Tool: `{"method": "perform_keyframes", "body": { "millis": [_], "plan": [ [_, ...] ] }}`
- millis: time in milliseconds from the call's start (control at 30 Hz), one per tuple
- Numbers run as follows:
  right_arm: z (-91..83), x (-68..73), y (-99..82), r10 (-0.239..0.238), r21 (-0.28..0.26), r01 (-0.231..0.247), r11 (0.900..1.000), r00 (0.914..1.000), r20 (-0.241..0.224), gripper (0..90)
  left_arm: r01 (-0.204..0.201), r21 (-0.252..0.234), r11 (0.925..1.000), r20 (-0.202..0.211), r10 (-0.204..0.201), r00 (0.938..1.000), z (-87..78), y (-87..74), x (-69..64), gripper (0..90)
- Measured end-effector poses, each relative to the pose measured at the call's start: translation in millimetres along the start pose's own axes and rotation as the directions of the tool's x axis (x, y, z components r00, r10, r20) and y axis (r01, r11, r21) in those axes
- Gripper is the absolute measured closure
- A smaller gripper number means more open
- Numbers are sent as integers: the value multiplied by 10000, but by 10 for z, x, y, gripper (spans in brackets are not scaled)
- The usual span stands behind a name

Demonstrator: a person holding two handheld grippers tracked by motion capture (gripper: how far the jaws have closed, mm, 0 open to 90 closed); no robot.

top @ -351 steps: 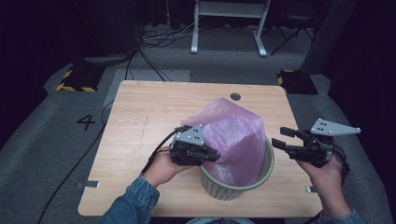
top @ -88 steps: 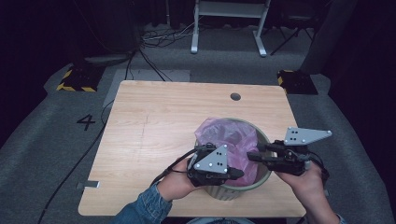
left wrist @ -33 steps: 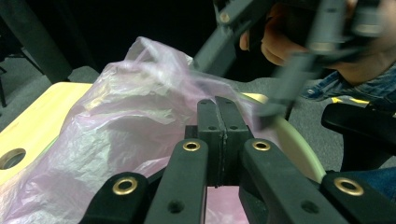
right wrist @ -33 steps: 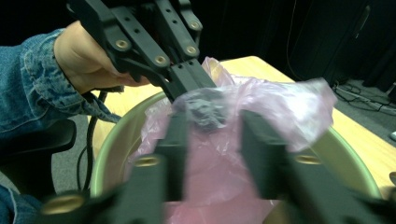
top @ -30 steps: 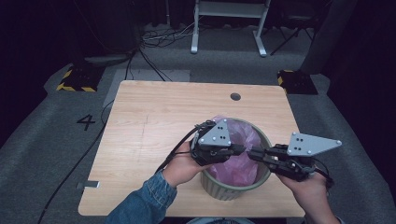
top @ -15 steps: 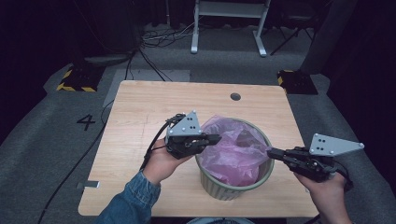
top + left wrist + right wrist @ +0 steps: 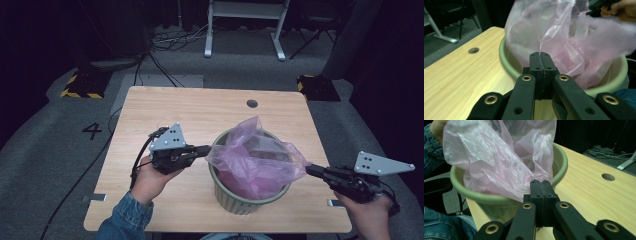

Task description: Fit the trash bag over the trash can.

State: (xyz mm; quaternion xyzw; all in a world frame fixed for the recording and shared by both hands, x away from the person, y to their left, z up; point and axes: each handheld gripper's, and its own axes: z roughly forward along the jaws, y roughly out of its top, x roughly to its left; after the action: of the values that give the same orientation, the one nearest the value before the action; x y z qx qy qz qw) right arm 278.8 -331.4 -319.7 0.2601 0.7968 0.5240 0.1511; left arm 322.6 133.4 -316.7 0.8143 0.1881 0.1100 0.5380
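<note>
Two grippers had drawn apart since half a second earlier, each clamped on a corner of the pink bag point(image 7: 255, 160), stretching its mouth wide over the green bin point(image 7: 240, 200). My right gripper point(image 7: 311, 170), nearest me at four o'clock on the surface point(image 7: 165, 105), pinched the bag's edge beyond the rim; my left gripper point(image 7: 205, 149) pinched it at nine o'clock of the bin. I judged the lining nearly seated. The bag's body sagged inside the bin; I couldn't tell anything else within.

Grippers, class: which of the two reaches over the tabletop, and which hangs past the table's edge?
The left gripper lies over the table; the right gripper hangs past its right edge.
</note>
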Motion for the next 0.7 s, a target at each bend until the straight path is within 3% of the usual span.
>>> {"method": "perform_keyframes", "body": {
  "millis": [267, 567, 700],
  "plan": [
    [-138, 16, -201, 244, 55, -245, 9997, 9996, 153, 900, 421, 30, 9991, -250, -420, 9988, -231, -283, 8, 897],
    [-211, -103, -380, 687, 106, -691, 9976, 9971, 326, 900, 803, 160, 9966, -303, -798, 9963, -350, -475, 102, 897],
    [-263, -105, -414, 733, 57, -734, 9973, 9971, 186, 898, 860, -91, 9963, -198, -862, 9961, -409, -503, 105, 892]
  ]
}}
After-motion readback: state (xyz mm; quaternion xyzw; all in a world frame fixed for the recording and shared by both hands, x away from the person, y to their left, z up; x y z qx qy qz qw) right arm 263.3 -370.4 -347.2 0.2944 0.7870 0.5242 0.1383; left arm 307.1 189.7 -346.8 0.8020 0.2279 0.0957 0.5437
